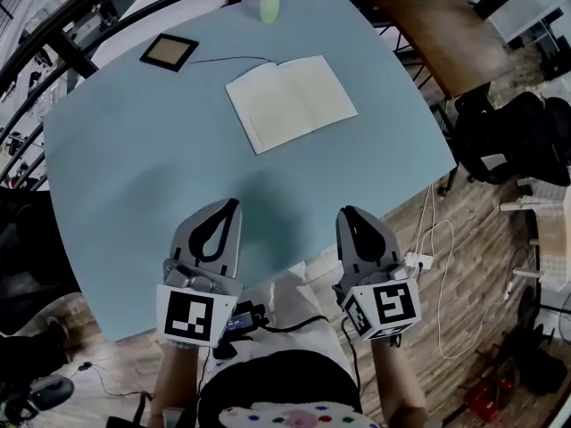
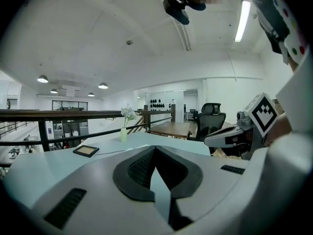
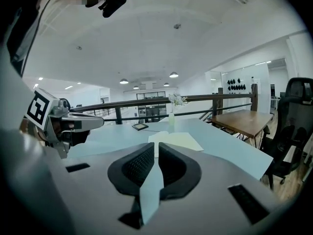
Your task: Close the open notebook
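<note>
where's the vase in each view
Head view: vase at the top edge, on the table's far side.
Left gripper view: vase left of centre, up-left of the jaw tips.
Right gripper view: vase at centre, behind the notebook.
Shared landmark: the black frame, left of the vase in all three.

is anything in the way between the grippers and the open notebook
Nothing visible does. Only bare table lies between the left gripper, the right gripper and the open notebook. The dark frame and the vase sit farther off, clear of the path.
</note>
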`<state>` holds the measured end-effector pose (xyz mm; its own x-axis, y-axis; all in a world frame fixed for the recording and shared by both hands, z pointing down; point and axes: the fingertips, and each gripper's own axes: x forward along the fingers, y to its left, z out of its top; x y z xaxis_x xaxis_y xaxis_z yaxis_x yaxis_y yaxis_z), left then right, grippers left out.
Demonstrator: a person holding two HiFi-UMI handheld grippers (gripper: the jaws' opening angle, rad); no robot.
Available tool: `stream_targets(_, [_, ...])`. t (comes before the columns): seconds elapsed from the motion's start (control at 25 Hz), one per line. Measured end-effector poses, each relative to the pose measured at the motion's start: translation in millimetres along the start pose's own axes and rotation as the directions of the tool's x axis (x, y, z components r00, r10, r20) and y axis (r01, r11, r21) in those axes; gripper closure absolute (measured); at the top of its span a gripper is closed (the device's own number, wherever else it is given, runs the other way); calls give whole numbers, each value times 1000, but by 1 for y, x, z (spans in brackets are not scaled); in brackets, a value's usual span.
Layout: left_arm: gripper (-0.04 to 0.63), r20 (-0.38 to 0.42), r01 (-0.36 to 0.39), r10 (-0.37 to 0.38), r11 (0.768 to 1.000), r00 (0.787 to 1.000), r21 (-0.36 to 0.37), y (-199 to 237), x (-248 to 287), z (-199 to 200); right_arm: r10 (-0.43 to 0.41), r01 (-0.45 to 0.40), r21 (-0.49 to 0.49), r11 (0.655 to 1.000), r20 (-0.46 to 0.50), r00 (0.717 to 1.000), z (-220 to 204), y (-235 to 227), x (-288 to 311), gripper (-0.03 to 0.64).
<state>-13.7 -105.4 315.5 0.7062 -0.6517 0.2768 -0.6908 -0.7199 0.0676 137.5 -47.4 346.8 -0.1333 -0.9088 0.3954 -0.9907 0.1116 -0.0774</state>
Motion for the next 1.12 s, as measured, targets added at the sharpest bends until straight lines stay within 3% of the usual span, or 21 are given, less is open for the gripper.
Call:
stream_targets(0.36, [578,-54,-72,71,997,996,-31,13,28,-21,81,-80,24,997,-45,996,-9,-23,46,574])
stream_targets(0.8, [578,-100,-173,165,982,981,-72,26,52,-44,152,-134,150,980,-117,981,-23,-52,100,569])
stream_targets(1.12, [578,-114,-231,219,968,969,-102,31,63,-48,171,-120,313,942,-142,975,-26,-72,140,464])
